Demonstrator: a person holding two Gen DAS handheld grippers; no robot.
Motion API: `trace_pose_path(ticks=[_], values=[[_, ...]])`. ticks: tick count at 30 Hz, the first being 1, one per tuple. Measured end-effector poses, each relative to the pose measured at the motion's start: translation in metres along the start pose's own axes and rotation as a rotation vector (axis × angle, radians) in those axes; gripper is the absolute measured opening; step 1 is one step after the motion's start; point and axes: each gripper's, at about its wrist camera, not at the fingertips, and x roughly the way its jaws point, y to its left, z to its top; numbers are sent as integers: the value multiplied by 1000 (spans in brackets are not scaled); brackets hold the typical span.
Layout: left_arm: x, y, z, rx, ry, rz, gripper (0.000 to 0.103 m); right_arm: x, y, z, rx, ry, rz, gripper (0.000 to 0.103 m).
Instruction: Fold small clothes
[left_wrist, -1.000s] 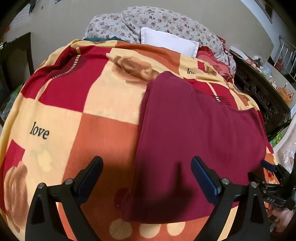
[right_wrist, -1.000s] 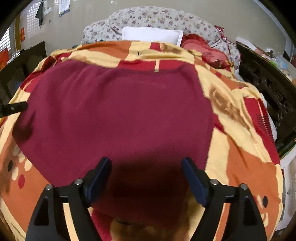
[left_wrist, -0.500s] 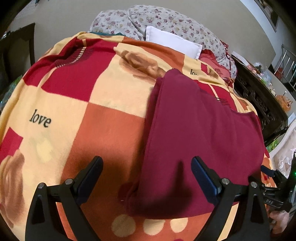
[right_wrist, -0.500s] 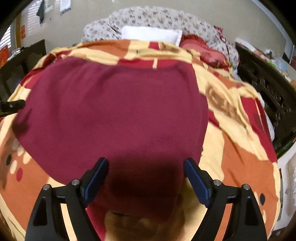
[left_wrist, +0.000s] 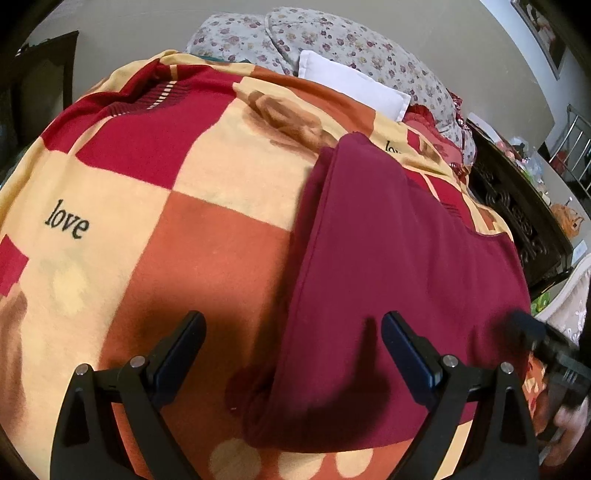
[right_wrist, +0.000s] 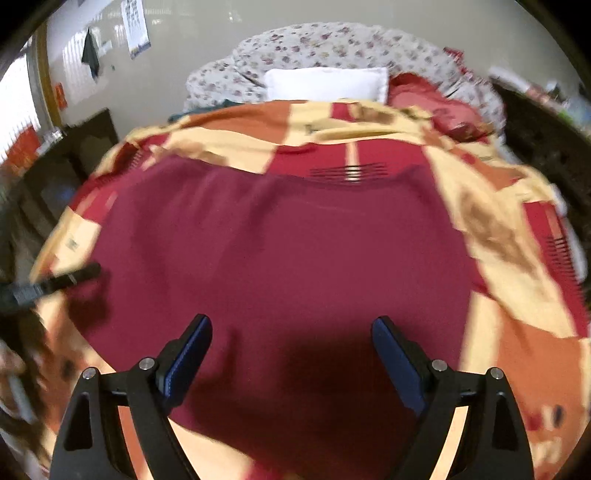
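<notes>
A: Starting at the jaws. Left gripper (left_wrist: 293, 332): we see both fingers spread wide, nothing between the blue pads (left_wrist: 404, 350). Agree?

B: Agree. Right gripper (right_wrist: 291, 338) reads the same to us: jaws well apart, nothing pinched.

A: Where do we put the garment?

B: The maroon garment (left_wrist: 388, 266) lies flat on the patterned blanket (left_wrist: 221, 251). In the left view our left finger hangs over bare blanket, our right finger over the garment's near left part. Its long left edge runs up between them.

A: In the right view both fingers hover over the garment (right_wrist: 280, 251), near its front edge. Dark shadow sits on the cloth between the pads. We can't tell whether the tips touch the fabric.

B: Same here. Right view is motion-blurred, so edges are soft.

A: Further out: the other gripper's black tip shows at the left edge of the right view, at the garment's left side.

B: At the head of the bed we see a white pillow (left_wrist: 354, 86) against floral bedding (left_wrist: 332, 44). Dark carved furniture (left_wrist: 517, 221) stands to the right of the bed.
</notes>
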Motion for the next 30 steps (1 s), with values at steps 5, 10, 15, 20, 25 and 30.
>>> trace_pose_path(ticks=[5, 10, 15, 20, 25, 30], values=[[2, 9, -7, -21, -14, -23, 95, 24, 23, 34, 93, 10, 168, 92], [7, 18, -11, -38, -32, -73, 99, 46, 67, 67, 92, 20, 249, 93], [9, 18, -11, -33, -42, -94, 103, 70, 109, 94, 74, 52, 282, 94], [9, 18, -12, -18, -48, -109, 103, 100, 145, 110, 4, 109, 242, 95], [9, 24, -10, -37, -55, -139, 103, 130, 172, 117, -107, 187, 143, 103], [12, 24, -4, -48, -60, -138, 103, 145, 183, 111, -214, 152, 27, 83]])
